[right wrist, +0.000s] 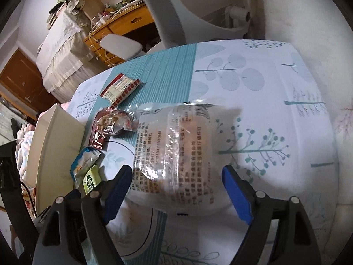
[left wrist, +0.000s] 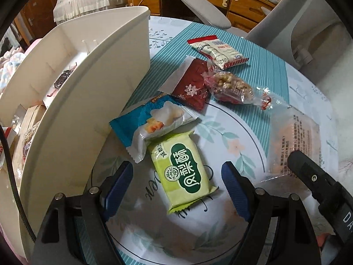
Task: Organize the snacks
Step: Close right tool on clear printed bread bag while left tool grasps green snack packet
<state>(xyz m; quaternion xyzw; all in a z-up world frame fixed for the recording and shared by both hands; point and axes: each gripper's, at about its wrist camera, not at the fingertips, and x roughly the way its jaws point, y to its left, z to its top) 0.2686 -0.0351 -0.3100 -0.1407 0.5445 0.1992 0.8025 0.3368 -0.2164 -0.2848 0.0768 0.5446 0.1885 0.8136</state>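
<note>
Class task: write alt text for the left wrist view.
The open left gripper frames a green snack packet lying on a patterned tablecloth. Beyond it lie a blue packet, a red packet and others, beside a white organiser box.

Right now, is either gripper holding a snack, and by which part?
Nothing is held. The left gripper stands open around the green packet; the right gripper stands open around the clear packet.

Snack wrappers are glossy plastic film: the green packet (left wrist: 184,172) is opaque, the clear packet (right wrist: 176,152) transparent and crinkled. Beside the green packet, the white organizer box (left wrist: 88,92) is smooth matt plastic. The tablecloth (right wrist: 275,114) is smooth and printed.
</note>
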